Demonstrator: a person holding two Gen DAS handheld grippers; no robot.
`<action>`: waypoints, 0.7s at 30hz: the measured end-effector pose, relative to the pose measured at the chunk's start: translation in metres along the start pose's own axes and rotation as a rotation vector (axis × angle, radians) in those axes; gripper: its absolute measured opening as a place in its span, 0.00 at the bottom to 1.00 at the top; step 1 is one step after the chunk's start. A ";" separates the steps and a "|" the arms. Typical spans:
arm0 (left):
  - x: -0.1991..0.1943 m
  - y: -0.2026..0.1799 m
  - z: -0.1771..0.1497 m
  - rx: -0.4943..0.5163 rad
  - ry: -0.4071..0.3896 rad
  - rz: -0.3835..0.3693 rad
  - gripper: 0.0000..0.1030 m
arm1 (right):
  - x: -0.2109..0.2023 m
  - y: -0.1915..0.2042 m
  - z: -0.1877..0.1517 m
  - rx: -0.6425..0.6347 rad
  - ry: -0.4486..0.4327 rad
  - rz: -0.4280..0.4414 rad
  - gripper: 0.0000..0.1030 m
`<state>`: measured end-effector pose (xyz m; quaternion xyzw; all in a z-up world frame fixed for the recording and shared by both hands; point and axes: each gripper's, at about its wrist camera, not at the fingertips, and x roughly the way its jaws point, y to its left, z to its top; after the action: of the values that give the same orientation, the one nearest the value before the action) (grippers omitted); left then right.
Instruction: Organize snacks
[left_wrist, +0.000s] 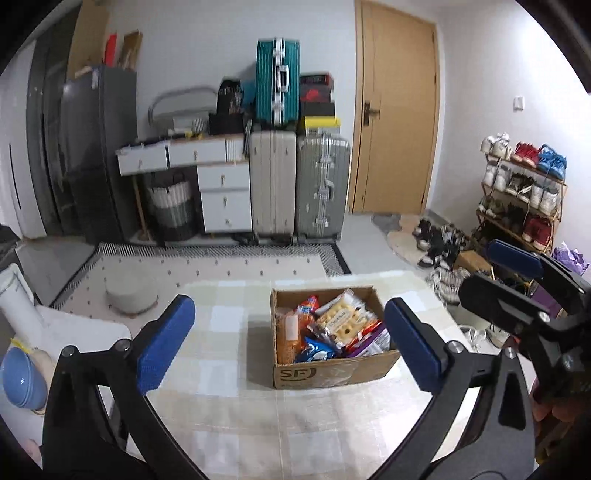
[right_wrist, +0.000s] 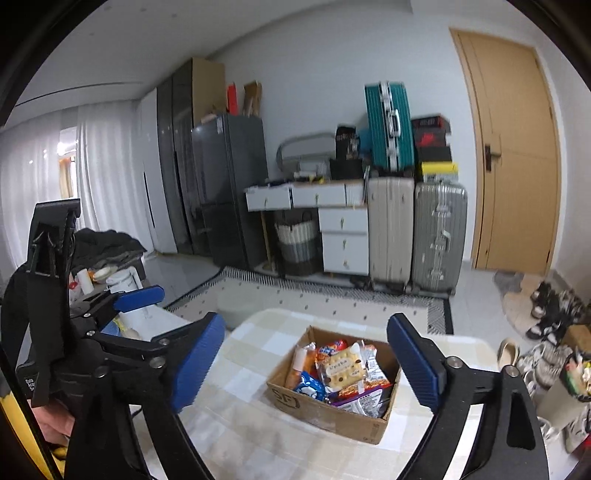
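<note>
The cardboard box (left_wrist: 334, 371) stands on the table (left_wrist: 229, 413), which has a pale checked cloth. The box is open on top and full of snack packets; a cracker packet (left_wrist: 343, 319) lies on top of the pile, and a blue cookie packet (left_wrist: 314, 352) is near the front wall. The left tool (left_wrist: 291, 343) is above the table with its blue pads wide apart and nothing between them. The right tool (right_wrist: 306, 363) is also wide and empty; both are apart from the box
</note>
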<state>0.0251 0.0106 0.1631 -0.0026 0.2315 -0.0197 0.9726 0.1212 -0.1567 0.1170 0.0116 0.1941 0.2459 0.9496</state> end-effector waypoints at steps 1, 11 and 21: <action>-0.016 -0.003 -0.001 0.009 -0.020 -0.001 1.00 | -0.012 0.003 -0.001 -0.003 -0.016 0.000 0.95; -0.130 -0.012 -0.029 0.028 -0.132 0.013 1.00 | -0.111 0.032 -0.031 -0.069 -0.170 -0.040 0.99; -0.181 0.017 -0.049 -0.027 -0.198 0.020 0.99 | -0.133 0.027 -0.063 -0.095 -0.200 -0.068 0.99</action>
<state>-0.1580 0.0350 0.2013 -0.0152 0.1346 -0.0064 0.9908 -0.0219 -0.2003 0.1101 -0.0155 0.0870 0.2198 0.9715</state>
